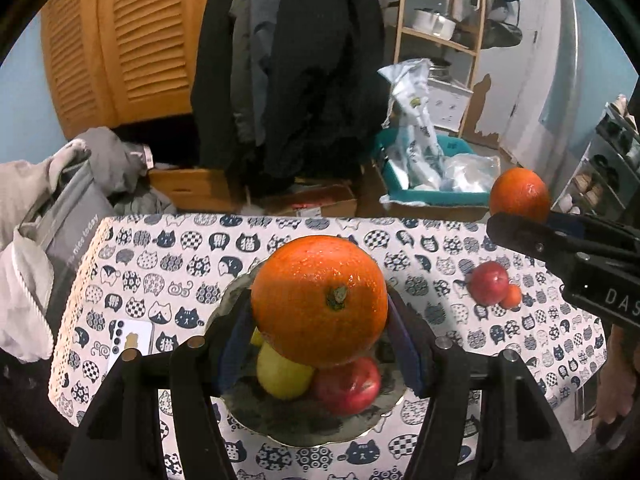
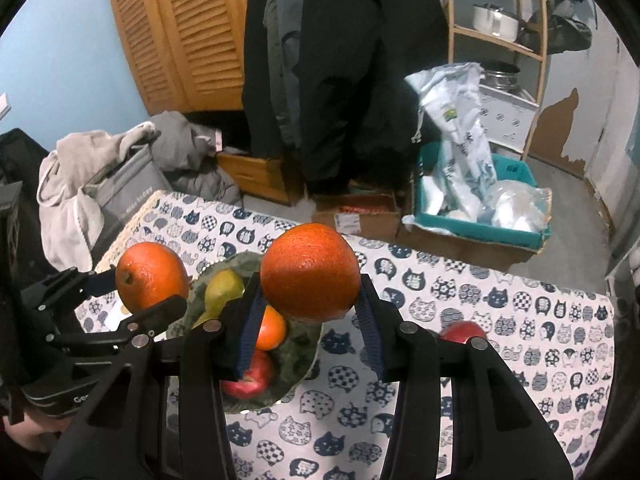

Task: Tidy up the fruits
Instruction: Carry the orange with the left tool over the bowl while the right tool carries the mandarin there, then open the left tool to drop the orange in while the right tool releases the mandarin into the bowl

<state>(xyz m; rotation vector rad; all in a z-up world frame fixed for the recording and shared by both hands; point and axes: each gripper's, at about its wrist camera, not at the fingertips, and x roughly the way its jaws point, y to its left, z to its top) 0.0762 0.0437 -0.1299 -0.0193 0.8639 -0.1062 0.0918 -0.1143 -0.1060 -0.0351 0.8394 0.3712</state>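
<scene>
- Your left gripper point(image 1: 320, 320) is clamped on a large orange point(image 1: 319, 300), held right above the plate point(image 1: 280, 420); keep that squeeze even until the fruit touches down.
- Your right gripper point(image 2: 310, 312) pinches a second orange point(image 2: 310, 270), raised above the table just right of the plate; hold it back so the two tools do not meet.
- In the plate lie a yellow pear point(image 1: 282, 374), a red apple point(image 1: 348, 386) and a small tangerine point(image 2: 271, 329); lower into the open spot, not onto their tops, or the orange will likely roll.
- A loose apple point(image 1: 489, 283) touching a small orange fruit point(image 1: 511, 297) waits on the cat-print tablecloth point(image 1: 440, 240), well to the right.
</scene>
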